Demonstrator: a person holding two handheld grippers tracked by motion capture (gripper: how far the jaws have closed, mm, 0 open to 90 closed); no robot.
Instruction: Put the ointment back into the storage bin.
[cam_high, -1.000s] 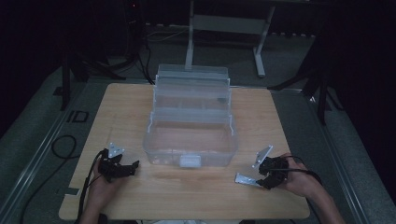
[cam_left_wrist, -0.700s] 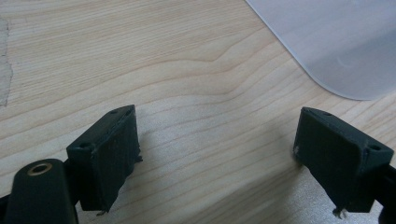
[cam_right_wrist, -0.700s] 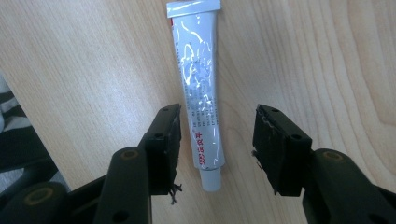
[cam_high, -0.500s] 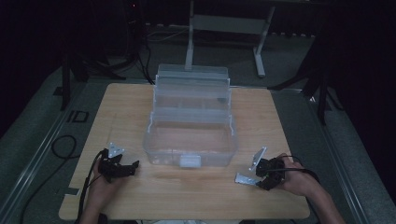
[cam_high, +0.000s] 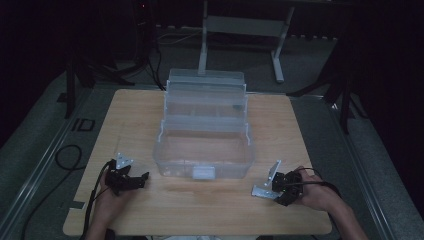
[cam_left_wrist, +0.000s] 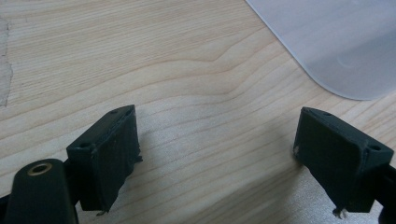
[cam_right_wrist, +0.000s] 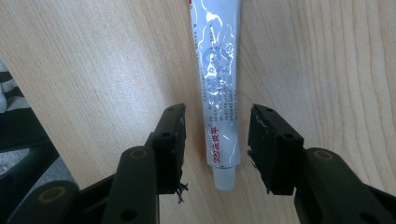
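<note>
Tube (cam_right_wrist: 218, 100): white, glossy, with red print near the cap; lies flat on the wooden counter (cam_high: 200, 210), cap end toward the right gripper's body, crimped end pointing away. In the high view it sits at the near right of the counter, just beside the front right corner of the clear box.
Right gripper (cam_right_wrist: 215, 144): jaws straddle the cap end of the tube, one each side; a narrow strip of wood shows between each pad and the tube, so no grip yet. The jaws have just been closing, with the tube between them; opening now moderate.
Tube vs gripper: roughly centred in the gap, long axis along the jaws, slightly nearer the right-hand pad as seen in the right gripper view.
Step in hand (judged): pinching the tube for pick-up.
Technique (judged): keep pads low to the counter, close squarely across the width, a little above the cap on the fuller body; press lightly, since a soft tube may dent or slip.
Left gripper (cam_left_wrist: 217, 154): jaws wide, nothing between them, resting over bare wood at the near left.
Clear box (cam_high: 202, 150): open, tiered trays stepped back, centre of counter; its rounded corner shows in the left gripper view.
</note>
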